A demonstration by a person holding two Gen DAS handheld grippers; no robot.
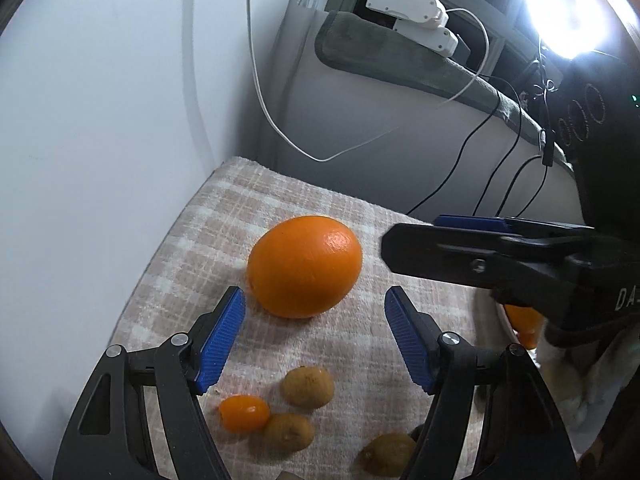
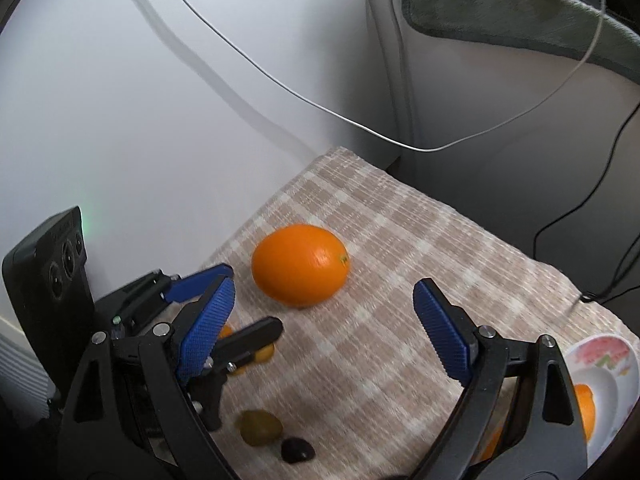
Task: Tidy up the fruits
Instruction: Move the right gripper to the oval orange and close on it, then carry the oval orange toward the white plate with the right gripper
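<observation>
Left gripper (image 1: 314,336): released, nothing between pads
Right gripper (image 2: 324,320): released, empty
Orange (image 1: 304,266): on checked cloth (image 1: 360,216), just beyond left gripper

1 large orange (image 1: 304,266), 1 kumquat (image 1: 244,413), 3 brown-skinned small fruits (image 1: 307,386), 1 dark fruit (image 2: 297,450), 1 checked cloth (image 1: 320,208), 1 floral plate (image 2: 608,364), 2 grippers (image 1: 314,344).
</observation>
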